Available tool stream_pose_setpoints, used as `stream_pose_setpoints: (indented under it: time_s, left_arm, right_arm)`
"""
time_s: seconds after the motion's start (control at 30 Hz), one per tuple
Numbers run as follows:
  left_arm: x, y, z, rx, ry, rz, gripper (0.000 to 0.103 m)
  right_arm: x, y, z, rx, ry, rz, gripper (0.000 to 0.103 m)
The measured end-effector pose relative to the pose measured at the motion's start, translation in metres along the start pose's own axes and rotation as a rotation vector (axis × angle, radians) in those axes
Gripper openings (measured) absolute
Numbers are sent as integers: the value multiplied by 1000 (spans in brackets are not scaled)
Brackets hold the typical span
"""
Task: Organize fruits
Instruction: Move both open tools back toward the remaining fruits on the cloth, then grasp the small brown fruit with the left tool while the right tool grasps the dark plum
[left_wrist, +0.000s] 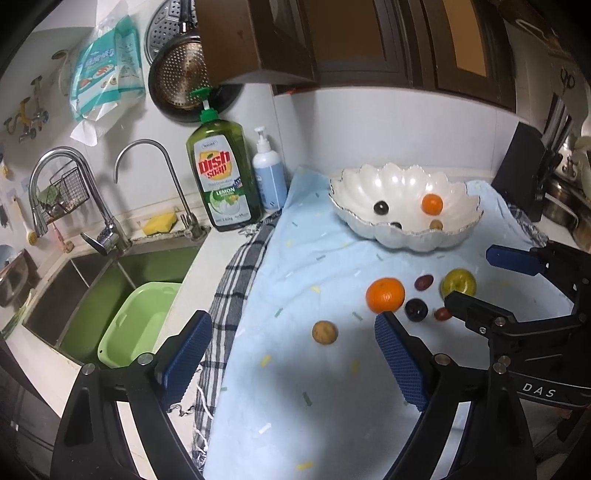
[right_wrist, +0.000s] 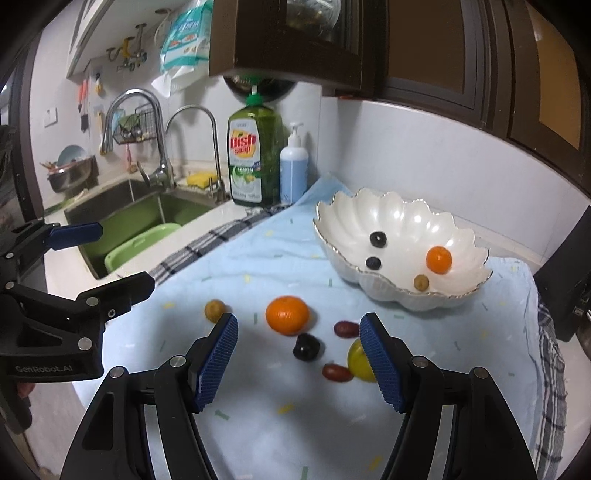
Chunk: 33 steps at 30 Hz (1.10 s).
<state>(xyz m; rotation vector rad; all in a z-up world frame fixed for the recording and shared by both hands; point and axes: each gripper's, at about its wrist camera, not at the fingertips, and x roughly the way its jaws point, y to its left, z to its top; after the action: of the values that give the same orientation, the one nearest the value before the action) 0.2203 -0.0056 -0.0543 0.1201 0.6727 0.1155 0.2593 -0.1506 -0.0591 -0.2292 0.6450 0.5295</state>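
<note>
A white scalloped bowl (left_wrist: 369, 186) (right_wrist: 340, 206) stands on a light blue cloth and holds a small orange (right_wrist: 439, 259), two dark berries and a small tan fruit. On the cloth lie a large orange (left_wrist: 385, 294) (right_wrist: 287, 314), a tan round fruit (left_wrist: 324, 332) (right_wrist: 215, 309), a dark plum (left_wrist: 416, 309) (right_wrist: 306, 347), two red grapes (right_wrist: 346, 328) (right_wrist: 337, 372) and a yellow-green apple (left_wrist: 458, 282) (right_wrist: 359, 360). My left gripper (left_wrist: 291, 343) is open and empty above the cloth's left part. My right gripper (right_wrist: 298, 345) is open and empty over the plum and orange.
A sink (left_wrist: 92, 280) with a green basin (left_wrist: 136, 325) lies to the left, with faucets behind it. A dish soap bottle (left_wrist: 221, 177) and a pump bottle (left_wrist: 269, 177) stand by the wall. A dark cabinet (left_wrist: 258, 37) hangs overhead. A checked towel (left_wrist: 236, 280) lies under the cloth.
</note>
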Motion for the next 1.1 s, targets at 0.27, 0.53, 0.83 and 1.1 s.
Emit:
stream_pose_setpoints:
  time_s: [0.27,0.53,0.83,1.1]
  left_arm:
    - [26,-2,-13,5,45,-15,83]
    - [50,-5,-20,36,69,-18,77]
    - [79,-13,-22,59,109,-47,68]
    - [99,-17,-24,65,136,-63,58]
  right_arm:
    - [22,0,-10,0,56,-11,69]
    - [46,2,-15,-13,101,-22,59]
    - [70,0,-23,-11,163,-15,53]
    - [85,-4,-24,-1,199,-15,48]
